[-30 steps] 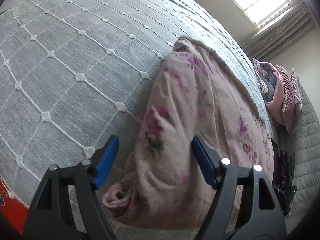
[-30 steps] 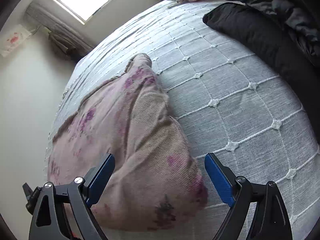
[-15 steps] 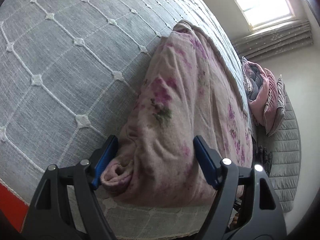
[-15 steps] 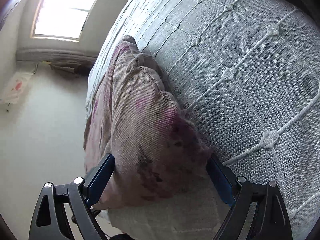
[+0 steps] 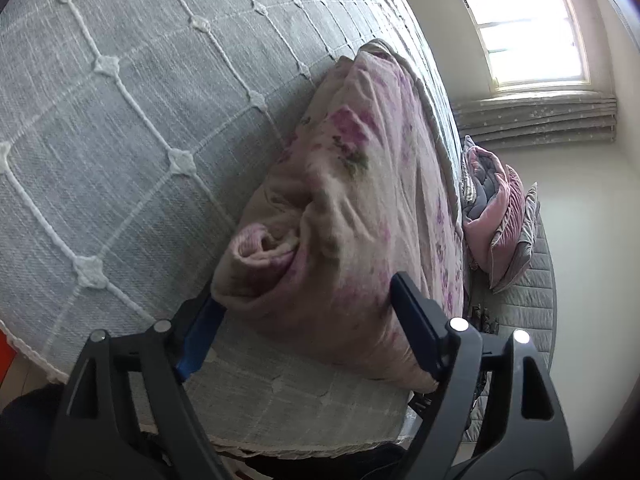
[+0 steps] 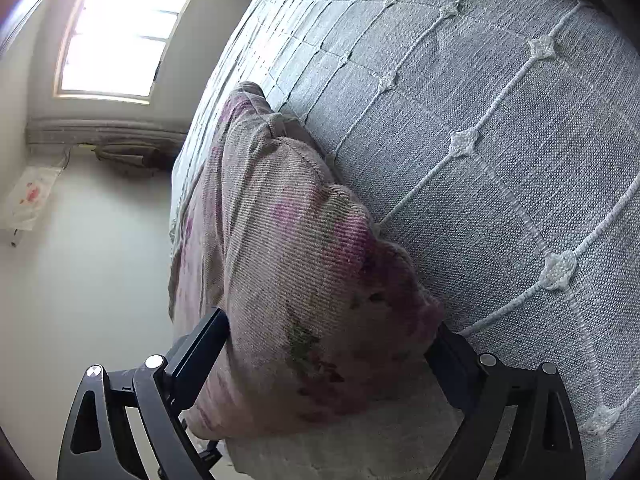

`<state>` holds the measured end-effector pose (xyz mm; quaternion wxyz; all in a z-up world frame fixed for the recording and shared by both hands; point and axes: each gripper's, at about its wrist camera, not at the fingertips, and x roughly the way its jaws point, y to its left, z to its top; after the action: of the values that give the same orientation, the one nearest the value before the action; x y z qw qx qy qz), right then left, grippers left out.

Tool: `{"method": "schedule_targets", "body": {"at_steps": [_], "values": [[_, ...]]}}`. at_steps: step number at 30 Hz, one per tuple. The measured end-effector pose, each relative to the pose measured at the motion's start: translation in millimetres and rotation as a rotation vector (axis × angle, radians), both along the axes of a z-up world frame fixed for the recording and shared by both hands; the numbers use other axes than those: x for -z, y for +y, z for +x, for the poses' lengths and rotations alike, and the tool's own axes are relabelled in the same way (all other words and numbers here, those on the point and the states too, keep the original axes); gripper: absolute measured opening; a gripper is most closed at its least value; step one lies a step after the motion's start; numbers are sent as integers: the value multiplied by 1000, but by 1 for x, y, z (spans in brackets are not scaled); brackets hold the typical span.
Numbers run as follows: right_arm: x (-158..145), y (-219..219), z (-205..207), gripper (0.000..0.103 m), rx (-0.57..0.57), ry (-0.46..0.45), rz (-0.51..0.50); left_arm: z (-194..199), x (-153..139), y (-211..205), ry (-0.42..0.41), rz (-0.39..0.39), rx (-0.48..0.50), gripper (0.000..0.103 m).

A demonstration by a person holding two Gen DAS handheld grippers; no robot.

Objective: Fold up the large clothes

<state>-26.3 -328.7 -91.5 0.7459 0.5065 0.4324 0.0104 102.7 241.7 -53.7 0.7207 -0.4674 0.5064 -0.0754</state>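
straddling the near end of the pink floral garment (image 5: 360, 208), our left tongs (image 5: 308, 328) stand wide apart with a blue pad on each side of the bunched cloth. our right tongs (image 6: 332, 360) are spread the same way around its other corner (image 6: 304, 280). the garment lies along the edge of the bed, on the grey quilted bedspread (image 5: 120, 120).

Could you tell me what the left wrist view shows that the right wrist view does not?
Only the left wrist view shows the rolled pink cuff and the pink pillows beyond the bed. Only the right wrist view shows a floral paper on the wall. Both show the floral garment on the grey quilt, the window, and an open gripper straddling the garment: left gripper, right gripper.
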Motion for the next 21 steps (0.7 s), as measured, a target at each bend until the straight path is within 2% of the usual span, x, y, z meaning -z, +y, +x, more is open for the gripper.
{"method": "schedule_targets", "body": {"at_steps": [2,4,10,13,14,15,18,19,21], "values": [[0,3,-1,95,6,-6,9,2,-2,-7,2,32,-1,87],[4,11,4,95,-22,-10,51,6,-7,-19,-3,95,-11,91],[-1,24,-3,95,49,-17,-27,16,-18,-44,-9,310,-78,93],[-1,26,-4,94,70,-29,-33,17,-21,-50,-25,351,-110,93],[-3,30,-4,93,74,-34,-39,16,-21,-47,-37,347,-121,91],[-4,32,-4,84,76,-38,-56,15,-23,-45,-55,347,-132,79],[-13,38,-5,61,77,-66,-91,6,-35,-35,-132,352,-148,52],[-18,40,-6,53,75,-85,-108,7,-38,-35,-148,353,-145,50],[-28,44,-8,47,74,-122,-136,8,-44,-31,-174,345,-153,44]]}}
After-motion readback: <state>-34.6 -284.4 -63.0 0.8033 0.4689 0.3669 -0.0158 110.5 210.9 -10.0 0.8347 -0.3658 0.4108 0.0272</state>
